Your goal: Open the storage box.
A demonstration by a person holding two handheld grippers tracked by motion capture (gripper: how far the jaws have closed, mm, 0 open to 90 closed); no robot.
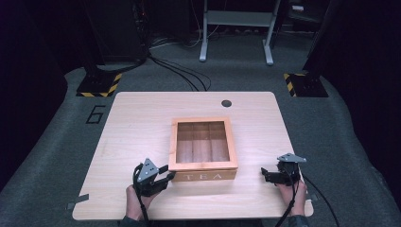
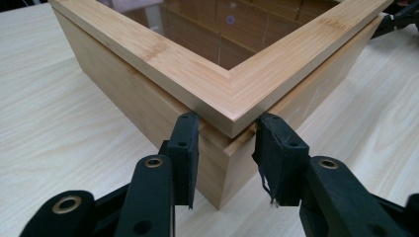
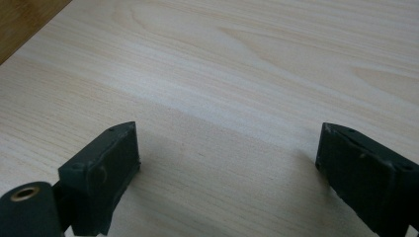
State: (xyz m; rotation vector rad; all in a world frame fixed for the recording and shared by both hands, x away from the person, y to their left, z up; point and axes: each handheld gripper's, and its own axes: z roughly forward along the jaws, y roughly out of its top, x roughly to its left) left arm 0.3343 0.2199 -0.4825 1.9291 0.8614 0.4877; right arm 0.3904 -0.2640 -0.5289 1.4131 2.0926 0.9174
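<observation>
A bamboo tea box [image 1: 203,176] marked TEA stands mid-table, its glass-windowed lid [image 1: 202,166] down over wooden compartments. My left gripper [image 1: 168,178] is at the box's front left corner. In the left gripper view its jaws [image 2: 228,123] pinch that corner of the box [image 2: 163,54] just under the lid's rim, one pad on each side wall. My right gripper [image 1: 265,175] lies to the right of the box, pointing toward it but apart from it. Its jaws [image 3: 227,136] stand wide open over bare table [image 3: 247,59], with nothing between them.
The light wood table [image 1: 137,123] has a round cable hole [image 1: 226,103] near its far edge. Beyond it lie floor cables [image 1: 184,73], two black stands on hazard-striped bases [image 1: 99,85] [image 1: 305,84] and a white frame [image 1: 236,28]. A corner of the box [image 3: 20,19] shows at the upper left of the right gripper view.
</observation>
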